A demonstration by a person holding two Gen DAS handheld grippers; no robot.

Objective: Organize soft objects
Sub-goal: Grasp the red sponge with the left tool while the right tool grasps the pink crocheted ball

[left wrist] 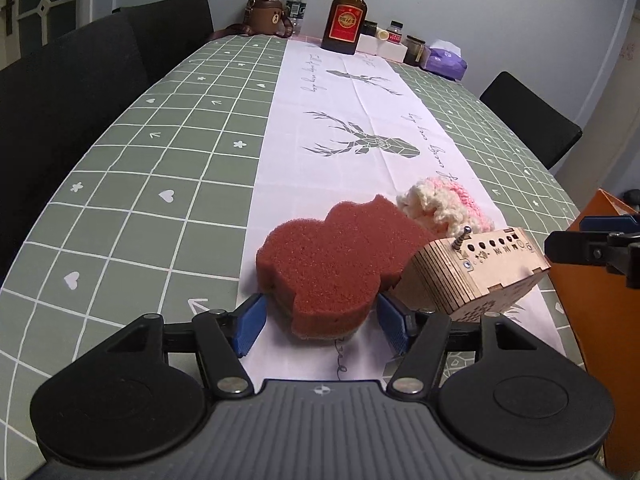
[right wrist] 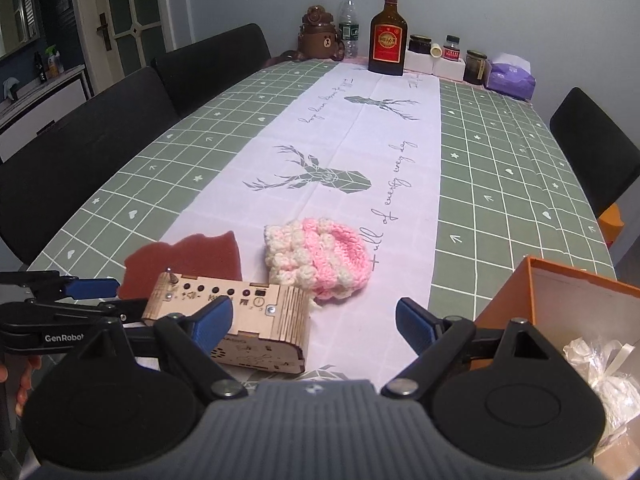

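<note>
A dark red sponge (left wrist: 336, 264) lies on the white table runner, and shows in the right wrist view (right wrist: 188, 256) too. My left gripper (left wrist: 322, 322) is open with its blue pads on either side of the sponge's near end, not squeezing it. A pink and cream crocheted hat (right wrist: 316, 258) lies just beyond, also in the left wrist view (left wrist: 444, 204). My right gripper (right wrist: 316, 322) is open and empty, above the table near a wooden box (right wrist: 240, 320). An orange box (right wrist: 560, 312) at the right holds a white bundle (right wrist: 604, 372).
The wooden box (left wrist: 476, 276) with knobs sits right beside the sponge. At the far end stand a liquor bottle (right wrist: 387, 34), a water bottle (right wrist: 348, 24), a bear-shaped flask (right wrist: 318, 34), jars and a purple tissue pack (right wrist: 512, 78). Black chairs (right wrist: 80, 152) line both sides.
</note>
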